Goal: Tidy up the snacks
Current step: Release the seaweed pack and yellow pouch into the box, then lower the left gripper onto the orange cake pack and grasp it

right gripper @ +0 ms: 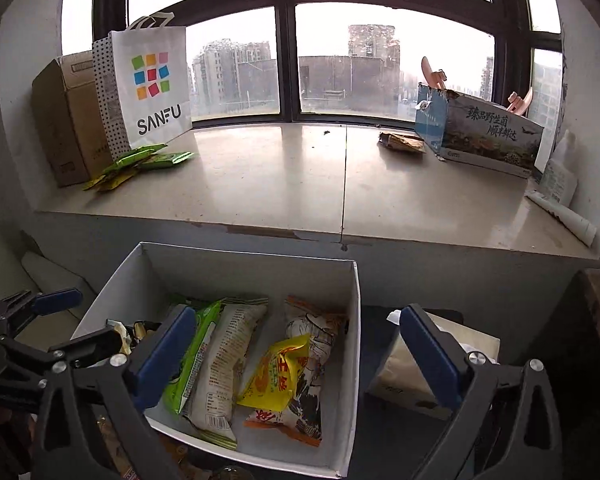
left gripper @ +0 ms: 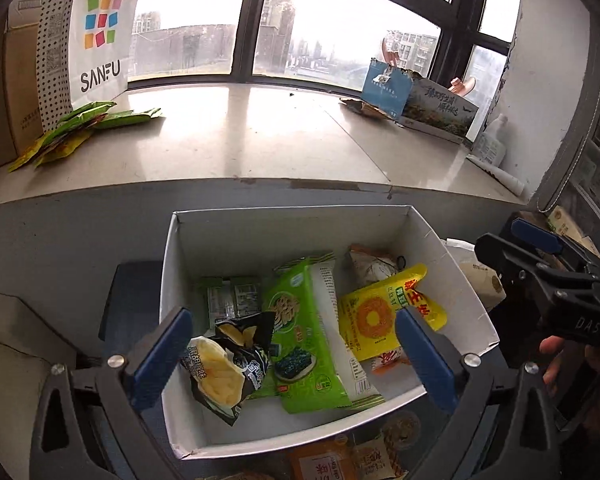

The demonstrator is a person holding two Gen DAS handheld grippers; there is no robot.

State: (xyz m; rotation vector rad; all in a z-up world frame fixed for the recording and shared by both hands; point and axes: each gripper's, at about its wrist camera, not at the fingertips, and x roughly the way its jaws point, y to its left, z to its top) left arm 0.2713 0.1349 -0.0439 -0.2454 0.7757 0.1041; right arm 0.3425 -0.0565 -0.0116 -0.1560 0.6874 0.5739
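A white box sits below a windowsill and holds snack packets: a green pack in the middle, a yellow pack to its right, and a black chip bag at the near left. The left gripper hovers over the box, jaws wide apart and empty. The right gripper hangs over the box's right wall, jaws also apart, holding nothing. More green packets lie on the sill beside a white bag.
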